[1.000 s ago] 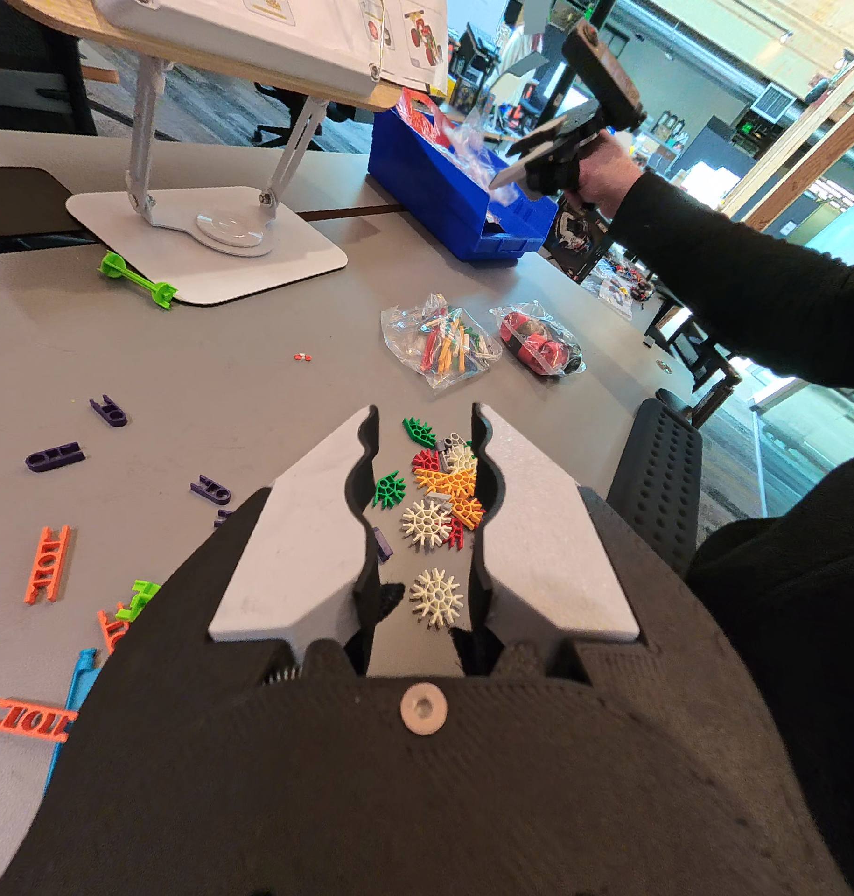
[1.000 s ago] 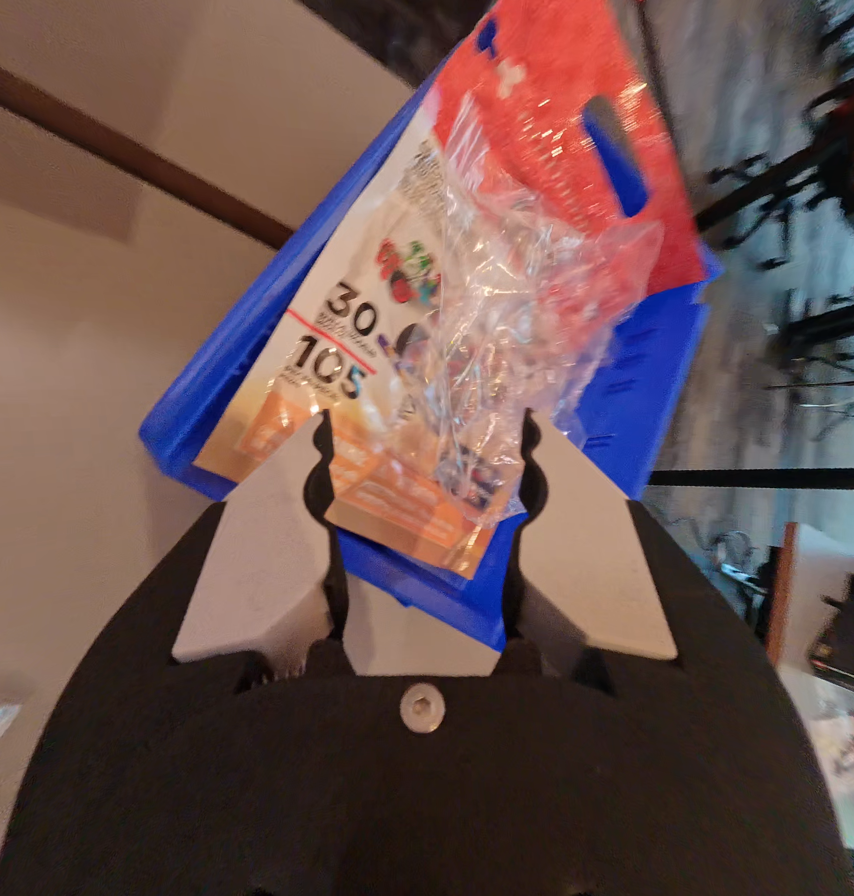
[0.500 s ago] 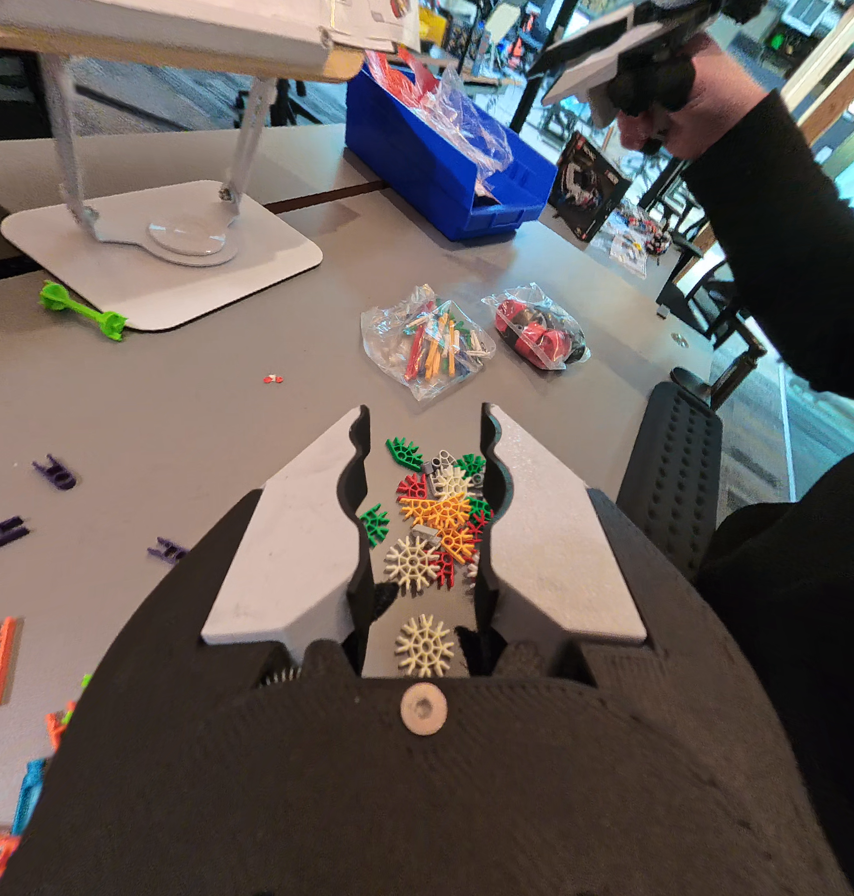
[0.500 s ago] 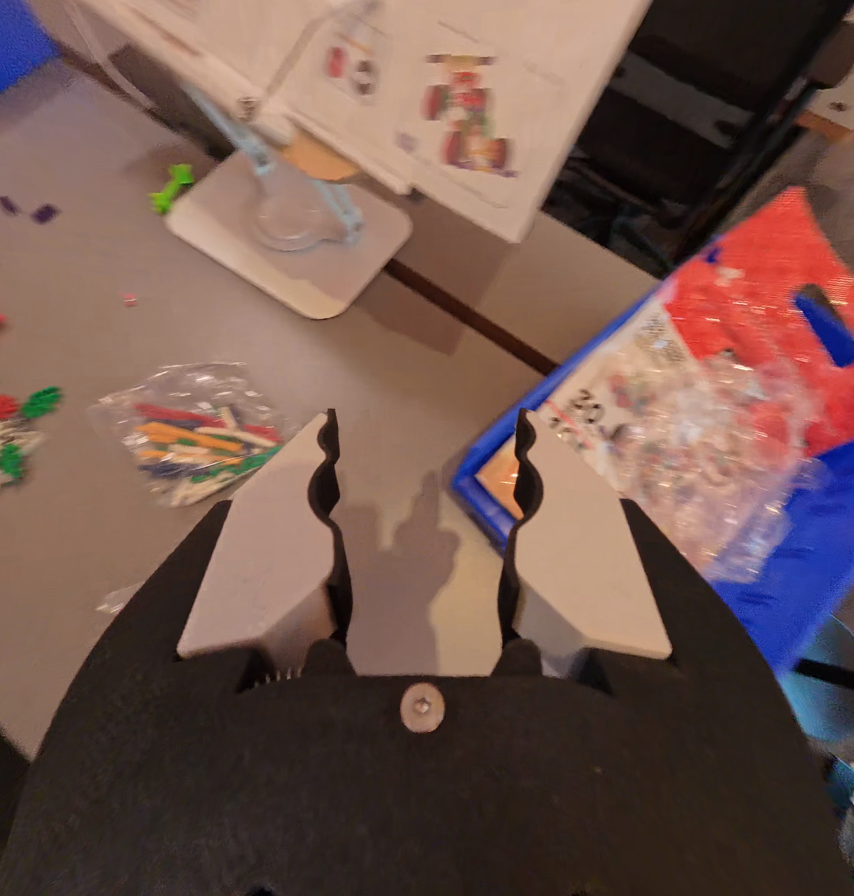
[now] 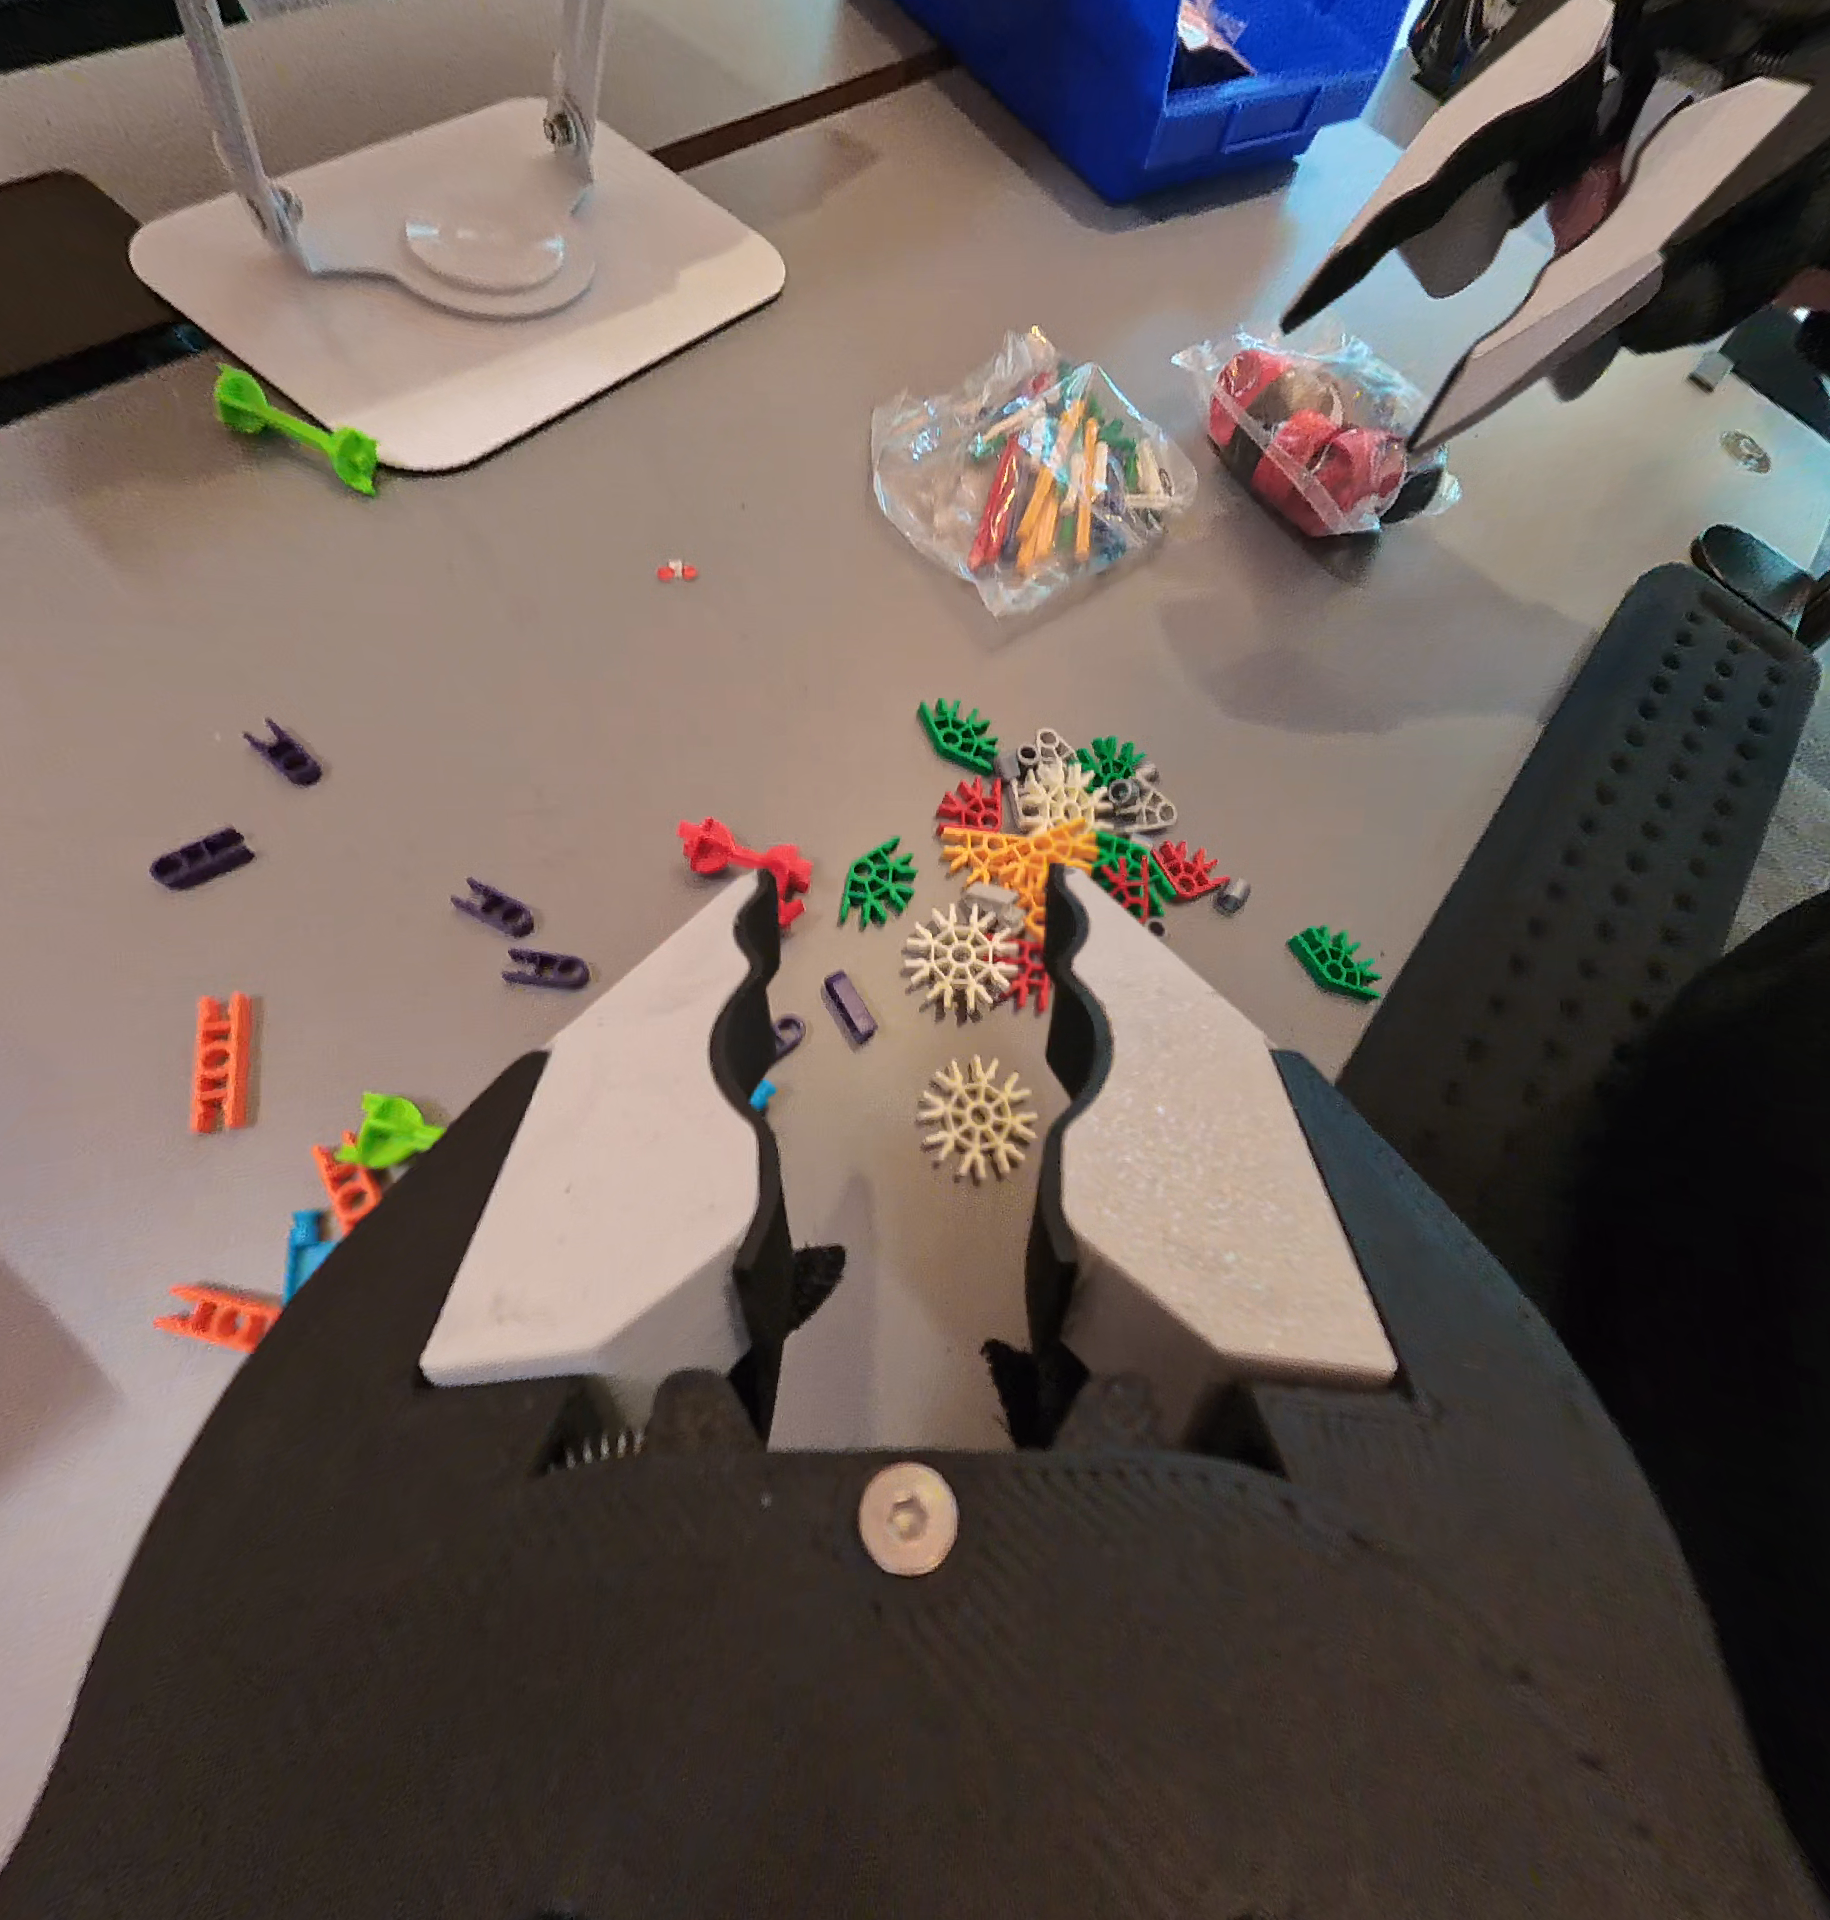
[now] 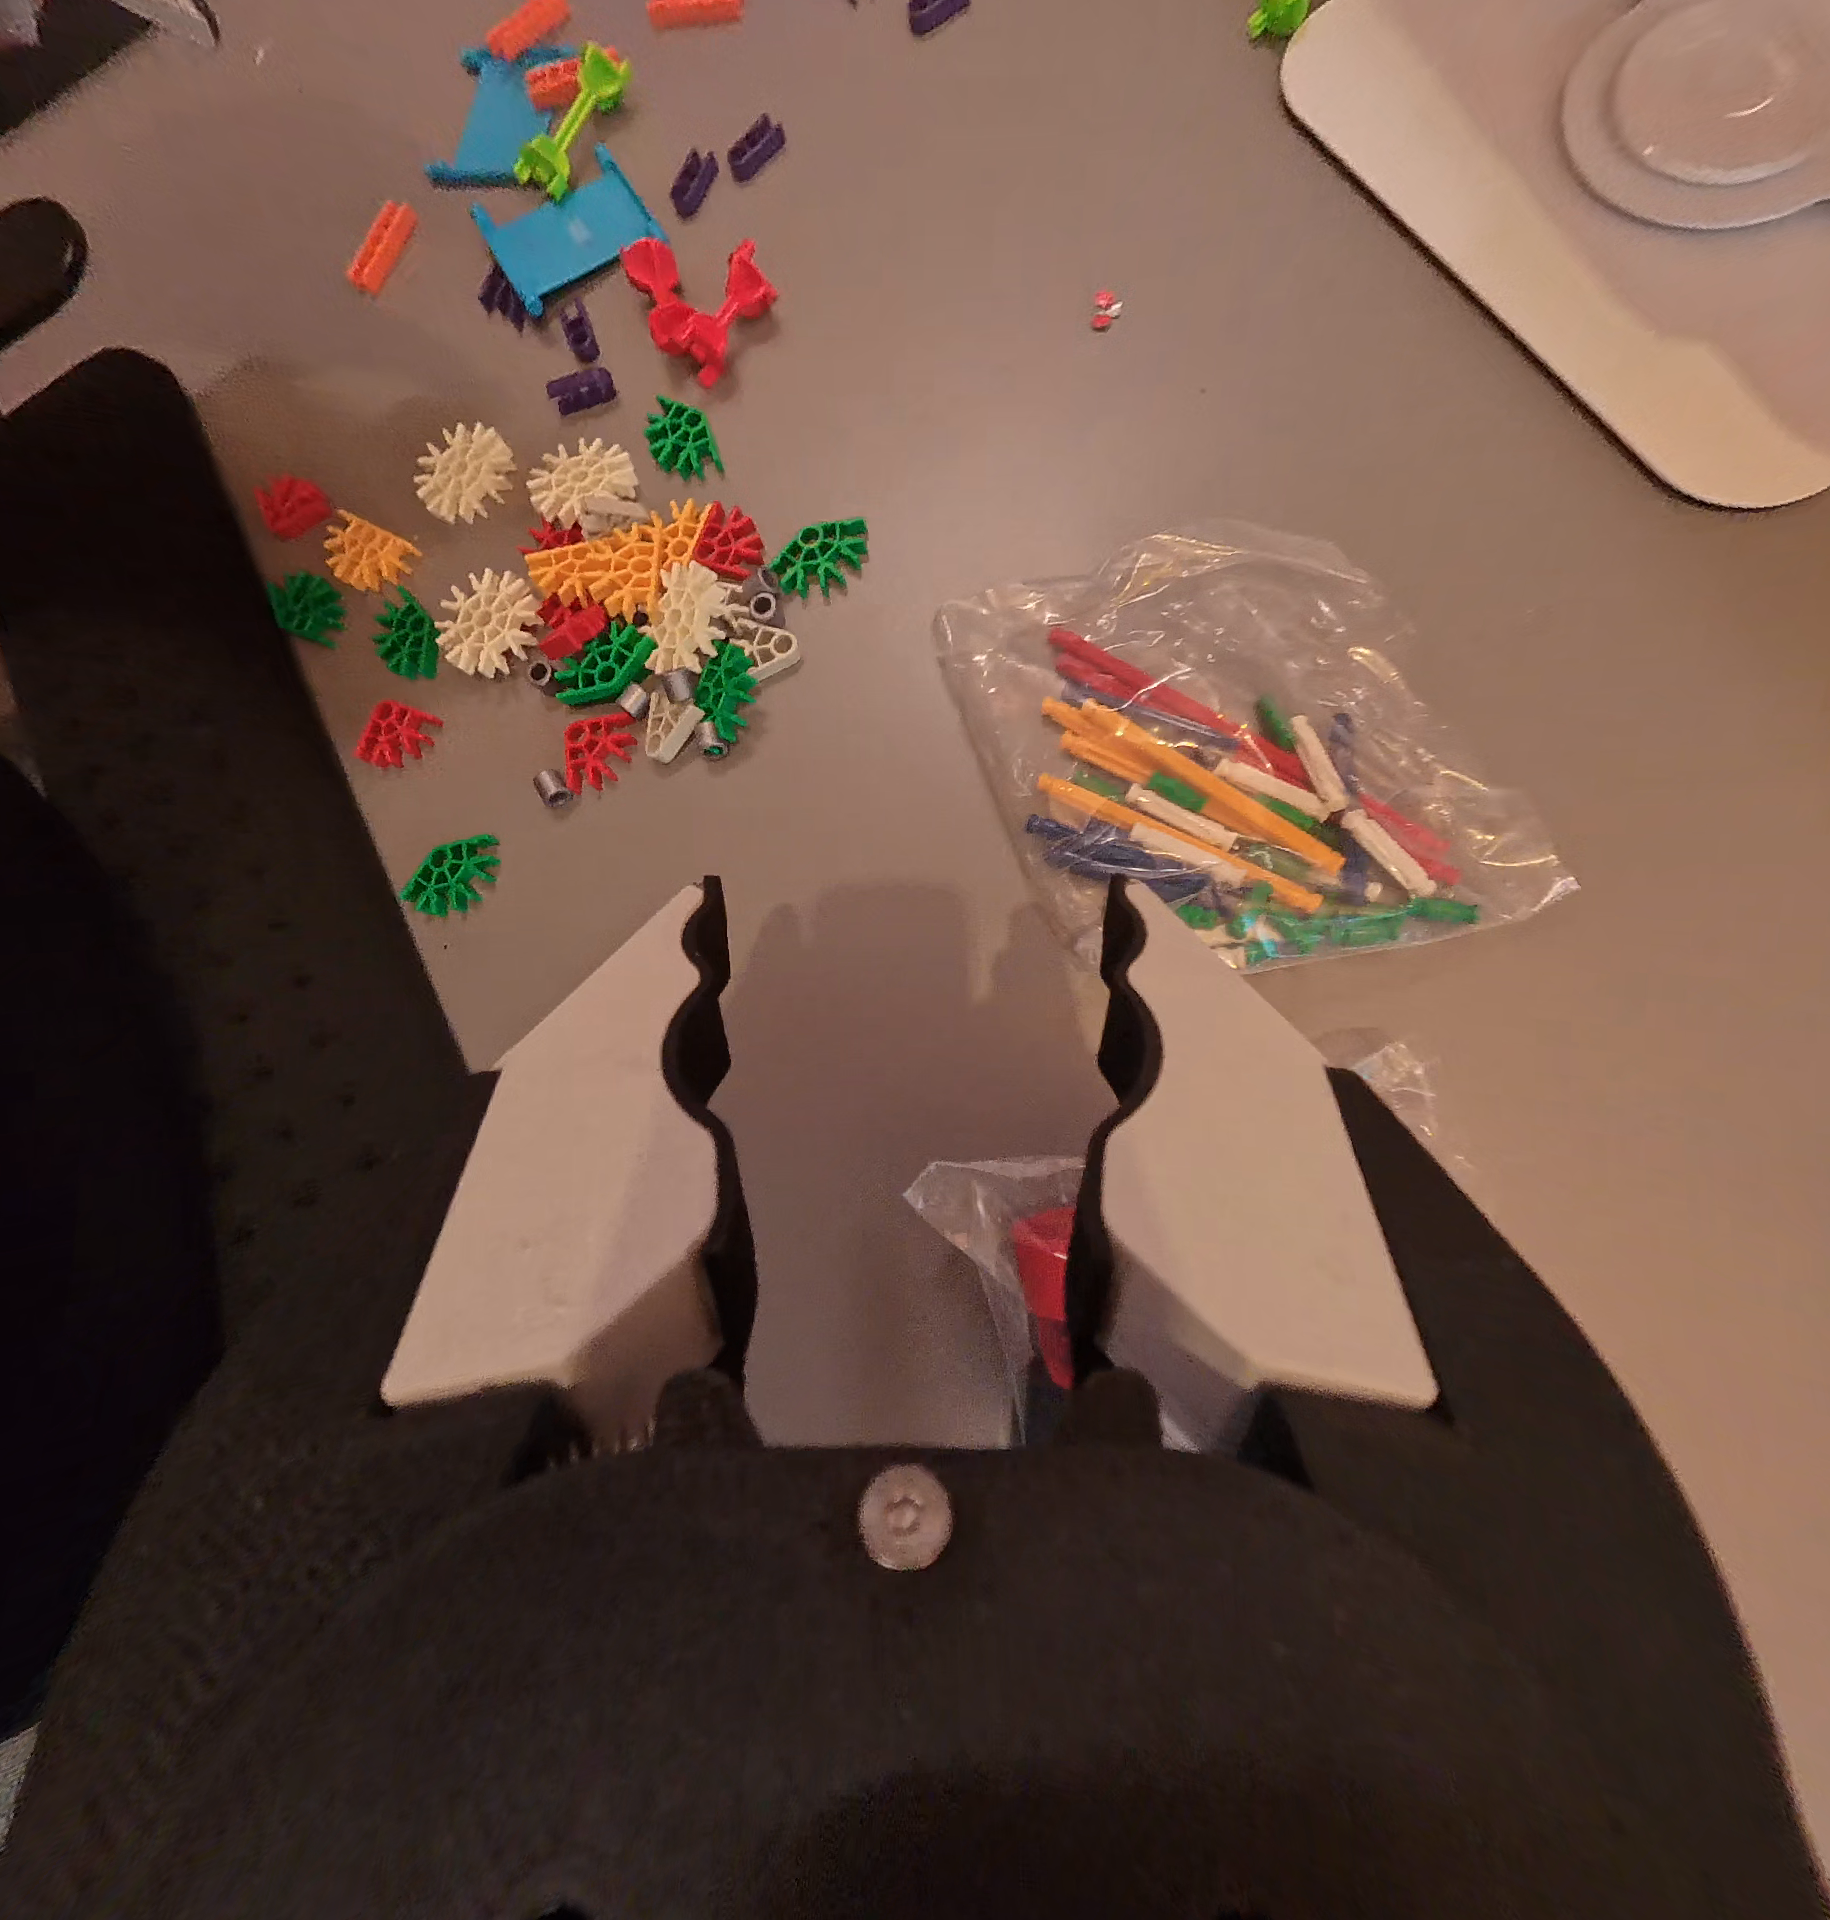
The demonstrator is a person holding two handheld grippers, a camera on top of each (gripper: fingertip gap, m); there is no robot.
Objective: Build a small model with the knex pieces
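left wrist view: the left gripper hangs over the grey counter with its fingers spread wide and nothing between them. under the gap lie two cream snowflake-shaped connectors, flat on the counter, and just past the tips a loose heap of connectors in green, red, orange and grey. a red rod piece lies by the left tip. purple clips and orange ladder-shaped pieces are scattered to the left, well apart, as if tipped out and spread for sorting. farther off sit a clear bag of coloured rods and a clear bag of red wheels, both apparently sealed, which keeps those parts together. the right gripper reaches down at the upper right, its tips just at the wheel bag. a white stand base and a blue bin stand at the far side. no writing can be read here.

right wrist view: the right gripper points down at the counter, fingers wide apart, gripping nothing. the wheel bag lies low in the gap beside the right finger; whether it touches cannot be told. the rod bag lies just beyond the right tip, the connector heap to the left, with blue panels beyond. no brand or label shows.
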